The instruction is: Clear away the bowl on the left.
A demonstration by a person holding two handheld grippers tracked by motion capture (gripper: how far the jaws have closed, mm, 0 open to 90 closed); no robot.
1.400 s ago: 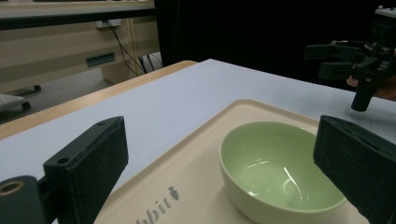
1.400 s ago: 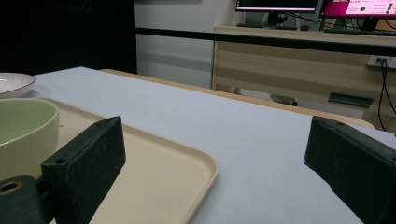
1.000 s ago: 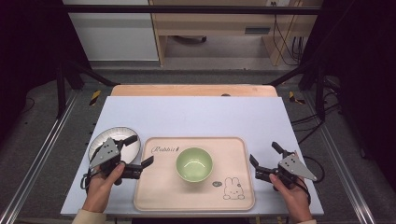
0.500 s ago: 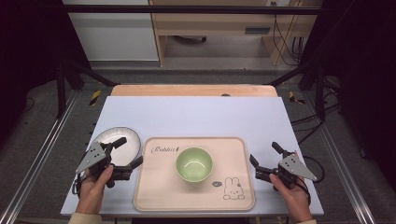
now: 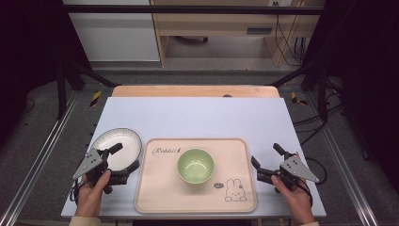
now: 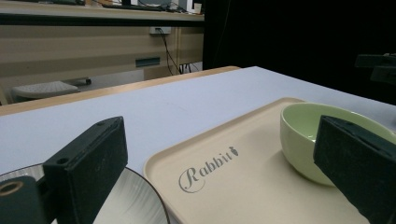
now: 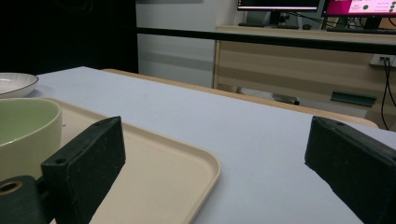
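The left gripper (image 5: 123,157), jaws spread wide and holding nothing, hovers over the near rim of the white plate (image 5: 117,147), which lies just ahead, left of the beige tray (image 5: 155,193).

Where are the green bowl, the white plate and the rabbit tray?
green bowl (image 5: 195,165), high view, inside bottom.
white plate (image 5: 120,142), high view, bare centre.
rabbit tray (image 5: 160,188), high view, bare floor left of the bowl.

White table (image 5: 197,117) lies under & ahead of left gripper (image 5: 127,156) and right gripper (image 5: 265,154). Well beyond right gripper: wood desk (image 7: 289,56) w/ monitors (image 7: 279,3) on top, cables (image 7: 387,74) hanging. Far ahead of left gripper: white cabinet (image 5: 113,33).
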